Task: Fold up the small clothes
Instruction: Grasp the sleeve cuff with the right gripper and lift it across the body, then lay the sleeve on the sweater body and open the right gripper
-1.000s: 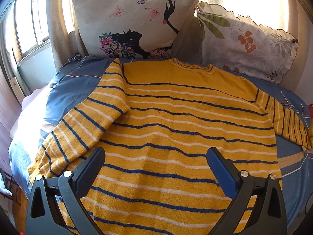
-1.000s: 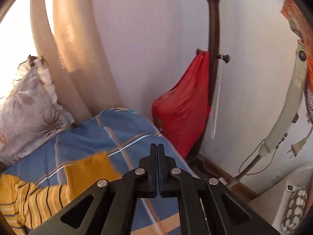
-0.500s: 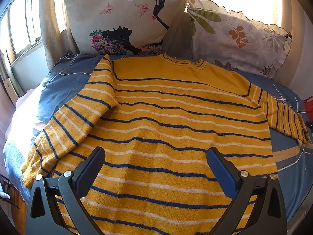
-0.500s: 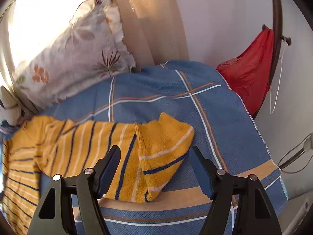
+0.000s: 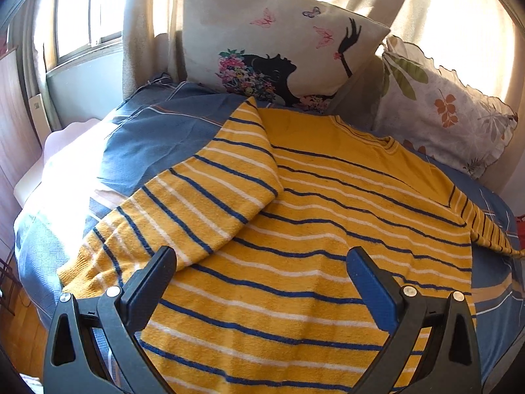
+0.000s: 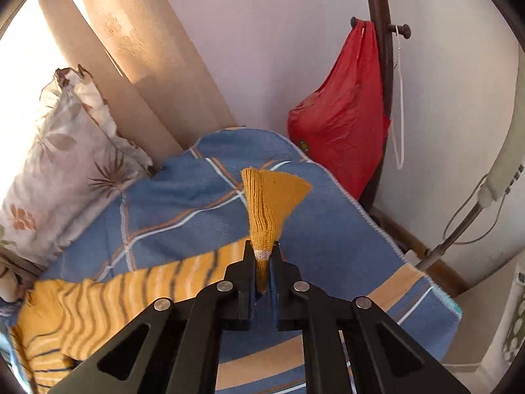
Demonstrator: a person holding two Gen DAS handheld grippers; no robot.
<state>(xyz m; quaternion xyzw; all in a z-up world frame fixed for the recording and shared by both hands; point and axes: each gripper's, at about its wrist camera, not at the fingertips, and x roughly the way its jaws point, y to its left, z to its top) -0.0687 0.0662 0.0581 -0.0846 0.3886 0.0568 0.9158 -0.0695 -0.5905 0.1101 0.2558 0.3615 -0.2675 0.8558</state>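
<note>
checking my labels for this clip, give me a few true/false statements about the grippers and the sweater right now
1. The right gripper is shut on the sweater cuff. True.
2. The left gripper is clamped on the hem of the sweater. False: its fingers stand wide apart over the sweater body and hold nothing.
3. One sleeve lies folded across the sweater's front. True.
4. The sweater is plain yellow. False: it has blue and white stripes.
5. A red bag hangs beside the bed. True.
</note>
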